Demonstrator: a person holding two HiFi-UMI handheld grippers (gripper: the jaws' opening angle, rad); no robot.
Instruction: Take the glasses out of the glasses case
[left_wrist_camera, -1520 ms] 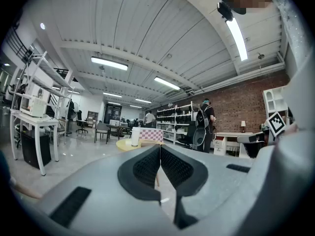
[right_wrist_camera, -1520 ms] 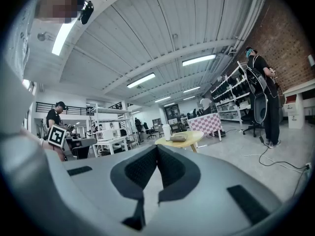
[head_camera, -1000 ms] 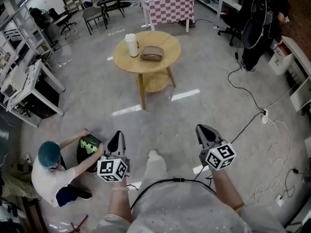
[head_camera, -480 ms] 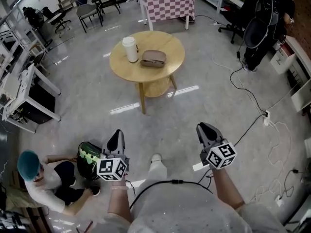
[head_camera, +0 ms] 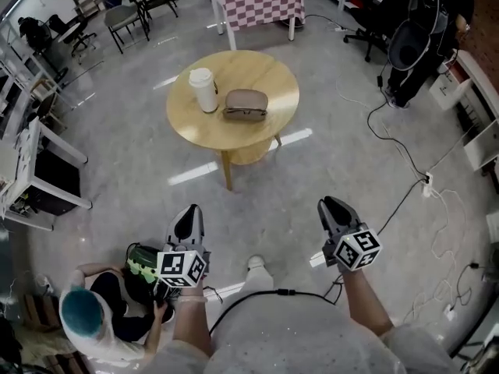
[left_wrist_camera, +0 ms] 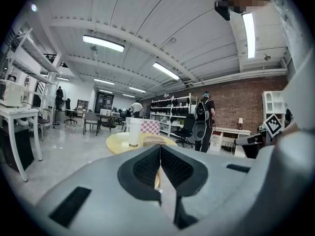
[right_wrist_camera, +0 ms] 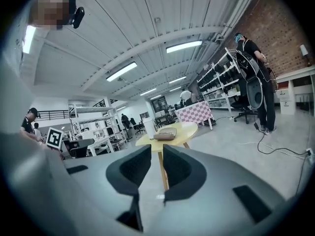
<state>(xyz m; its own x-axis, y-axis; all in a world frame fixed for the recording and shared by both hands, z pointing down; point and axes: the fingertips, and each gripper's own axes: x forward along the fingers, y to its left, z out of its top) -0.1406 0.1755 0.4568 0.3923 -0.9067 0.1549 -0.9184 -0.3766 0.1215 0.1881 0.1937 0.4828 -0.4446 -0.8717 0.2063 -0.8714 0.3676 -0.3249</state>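
Head view, task item: the glasses case point(head_camera: 245, 104) lies on the round wooden table point(head_camera: 261, 68), just beside a white lidded cup point(head_camera: 203, 89). It appears closed. No glasses are visible outside it.
Head view, my tools: I hold my left gripper point(head_camera: 189, 213) and right gripper point(head_camera: 330, 207) over bare floor, both well apart from the table and pointing towards it. Neither touches anything.
Head view, bystander: a person point(head_camera: 84, 318) crouches on the floor beside my left gripper, handling a dark bag point(head_camera: 140, 257). This is not part of the job.
Left gripper view, jaws: the pads are pressed together with nothing between them. The table and cup are ahead, beyond the tips.
Right gripper view, jaws: the pads are apart and opening, and the gap is empty. The case sits on the table ahead, seen above the gap.
Step in hand: I judge this to be the approach. Handling of the case has not begun.
Next move: I should close the distance to the table, steady the case body with one gripper and work the lid with the other.
Reservation: the case is too small in every view to tell which edge is hinged.
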